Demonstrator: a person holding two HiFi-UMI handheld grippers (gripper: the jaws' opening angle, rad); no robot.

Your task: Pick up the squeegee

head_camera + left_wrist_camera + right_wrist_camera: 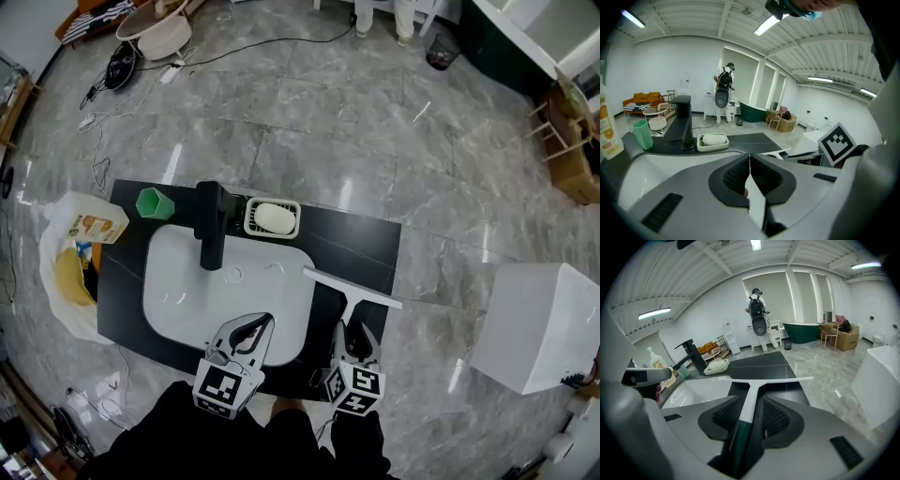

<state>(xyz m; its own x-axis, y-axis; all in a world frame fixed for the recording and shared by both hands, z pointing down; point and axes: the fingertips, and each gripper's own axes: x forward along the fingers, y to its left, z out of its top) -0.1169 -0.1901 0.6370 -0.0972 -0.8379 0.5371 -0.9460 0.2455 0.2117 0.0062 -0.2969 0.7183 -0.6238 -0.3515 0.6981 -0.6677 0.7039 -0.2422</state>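
The white squeegee [352, 287] lies on the black countertop [366, 239] just right of the sink, blade across, dark-ended handle towards me. In the right gripper view the squeegee [761, 380] runs its handle back between the jaws of my right gripper [752, 405], which stand apart with a dark gap beside the handle. From above, the right gripper [355, 337] sits over the handle's near end. My left gripper [262, 325] hovers over the basin's front edge, its jaws shut with nothing in them; its pads meet in the left gripper [749, 157] view.
A white basin [187, 281] is set in the counter with a black faucet [212, 225] behind it. A soap dish [272, 217], a green cup [152, 202] and a soap bottle [89, 222] stand along the back. A white box [539, 323] is on the floor at right.
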